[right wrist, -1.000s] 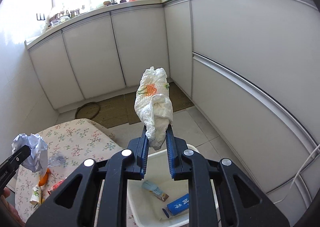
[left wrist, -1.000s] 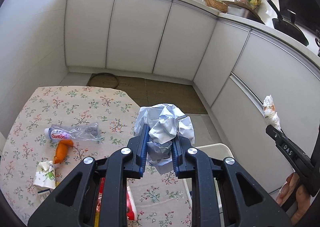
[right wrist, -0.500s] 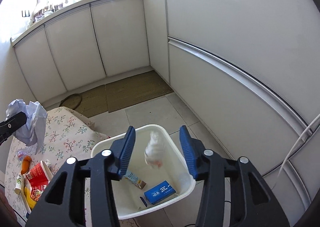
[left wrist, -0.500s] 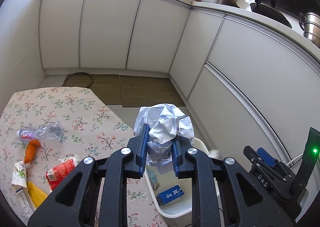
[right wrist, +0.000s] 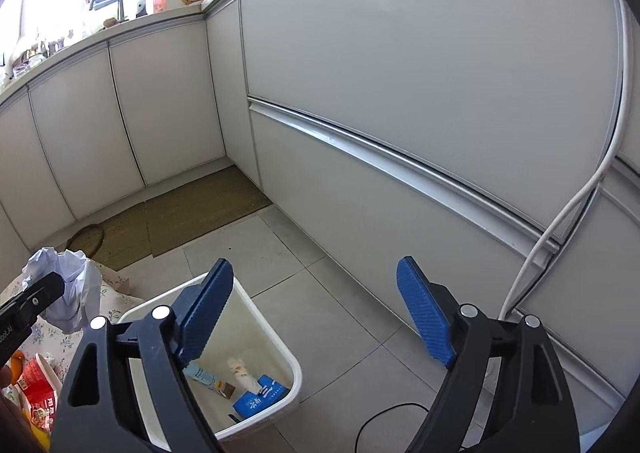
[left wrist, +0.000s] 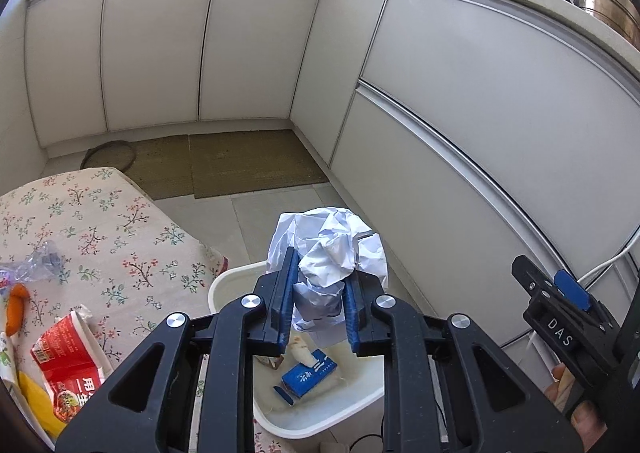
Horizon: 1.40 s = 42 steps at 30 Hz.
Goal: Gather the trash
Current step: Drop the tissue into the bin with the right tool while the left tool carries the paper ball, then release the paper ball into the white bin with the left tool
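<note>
Crumpled paper (left wrist: 328,249) clamped in left gripper (left wrist: 318,303) above bin (left wrist: 224,283); right gripper (right wrist: 316,313) opening, empty.

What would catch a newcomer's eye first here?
Probably the crumpled white paper ball clamped in the left tool, poised over the white plastic bin on the floor. Next, the right tool, its blue jaws opening with nothing between them, above the bin's blue carton.

white cabinets (left wrist: 256,45), woven floor mat (left wrist: 248,163), steel pot (left wrist: 604,5)
</note>
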Available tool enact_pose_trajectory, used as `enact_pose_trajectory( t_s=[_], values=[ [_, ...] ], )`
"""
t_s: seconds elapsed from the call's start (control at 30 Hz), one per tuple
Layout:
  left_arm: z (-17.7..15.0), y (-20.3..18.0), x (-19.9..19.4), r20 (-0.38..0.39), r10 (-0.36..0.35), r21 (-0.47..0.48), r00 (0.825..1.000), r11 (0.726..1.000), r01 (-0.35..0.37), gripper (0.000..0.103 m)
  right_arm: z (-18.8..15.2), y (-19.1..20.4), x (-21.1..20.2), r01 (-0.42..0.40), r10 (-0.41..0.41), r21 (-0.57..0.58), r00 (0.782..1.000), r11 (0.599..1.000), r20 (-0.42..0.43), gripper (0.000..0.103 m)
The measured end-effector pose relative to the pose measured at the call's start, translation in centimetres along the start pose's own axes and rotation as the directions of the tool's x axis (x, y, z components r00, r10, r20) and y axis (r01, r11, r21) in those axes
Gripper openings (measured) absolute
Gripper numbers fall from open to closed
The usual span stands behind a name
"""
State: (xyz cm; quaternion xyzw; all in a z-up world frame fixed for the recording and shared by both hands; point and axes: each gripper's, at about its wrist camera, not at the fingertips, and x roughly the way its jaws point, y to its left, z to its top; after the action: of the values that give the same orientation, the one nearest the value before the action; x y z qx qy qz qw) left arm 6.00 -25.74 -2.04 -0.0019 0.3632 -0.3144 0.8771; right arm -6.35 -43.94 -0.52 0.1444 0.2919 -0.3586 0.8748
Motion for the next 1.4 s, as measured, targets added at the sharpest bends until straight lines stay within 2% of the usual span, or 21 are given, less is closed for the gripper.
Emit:
enact_pose_trajectory(
  t_s=[0.3,0.43,0.5,0.57,0.67,0.7,0.77,0.83,1.07,1.27,1.4],
  values=[
    [-0.8,-0.2,2.3,-0.046,-0.025,0.002,0.999,1.000,0.025,0.023,-0.8,1.0,1.1,0.029,-0.030,-0.046,0.999,0.999,-0.017,0.085],
    [-1.1,-0.3,2.7,-0.060,-0.032,-0.006,0.998,0.999,0.031,0.029,-0.9,1.5,1.1,0.033,-0.034,-0.057,0.999,0.998,-0.013,0.089],
    [-1.1,-0.4,2.7,-0.060,-0.024,-0.002,0.998,1.000,0.024,0.035,-1.0,1.6,1.1,0.030,-0.031,-0.060,0.999,0.998,-0.014,0.089],
    [-1.2,-0.5,2.5,-0.055,-0.017,-0.001,0.998,1.000,0.017,0.050,-1.1,1.7,1.1,0.028,-0.029,-0.061,0.999,0.998,-0.014,0.089],
    [-1.3,-0.7,2.2,-0.042,0.008,0.007,0.999,1.000,-0.007,0.067,-1.1,1.8,1.0,0.030,-0.031,-0.063,0.999,0.998,-0.013,0.090],
    [-1.3,-0.7,2.1,-0.038,0.015,0.008,0.999,1.000,-0.015,0.069,-1.2,1.9,1.0,0.033,-0.034,-0.065,0.999,0.997,-0.012,0.090],
    [-1.3,-0.5,2.0,-0.034,0.036,0.004,0.999,0.999,-0.036,0.082,-1.2,2.1,0.9,0.039,-0.040,-0.067,0.999,0.997,-0.008,0.094],
    [-1.4,-0.3,1.7,-0.027,0.062,-0.001,0.998,0.998,-0.062,0.087,-1.2,2.1,0.8,0.044,-0.044,-0.066,0.999,0.997,-0.003,0.095],
    [-1.8,0.9,1.0,-0.040,0.137,-0.013,0.990,0.990,-0.138,0.092,-1.4,3.3,0.8,0.038,-0.039,-0.103,0.999,0.994,-0.008,0.096],
    [-2.6,3.4,-0.3,-0.061,0.218,-0.027,0.974,0.975,-0.220,0.092,-1.5,4.8,0.6,0.005,-0.009,-0.121,1.000,0.993,-0.028,0.096],
    [-3.0,5.8,-1.7,-0.076,0.266,-0.056,0.961,0.961,-0.271,0.092,-1.9,7.2,0.0,-0.041,0.036,-0.155,0.999,0.987,-0.040,0.096]
  ],
)
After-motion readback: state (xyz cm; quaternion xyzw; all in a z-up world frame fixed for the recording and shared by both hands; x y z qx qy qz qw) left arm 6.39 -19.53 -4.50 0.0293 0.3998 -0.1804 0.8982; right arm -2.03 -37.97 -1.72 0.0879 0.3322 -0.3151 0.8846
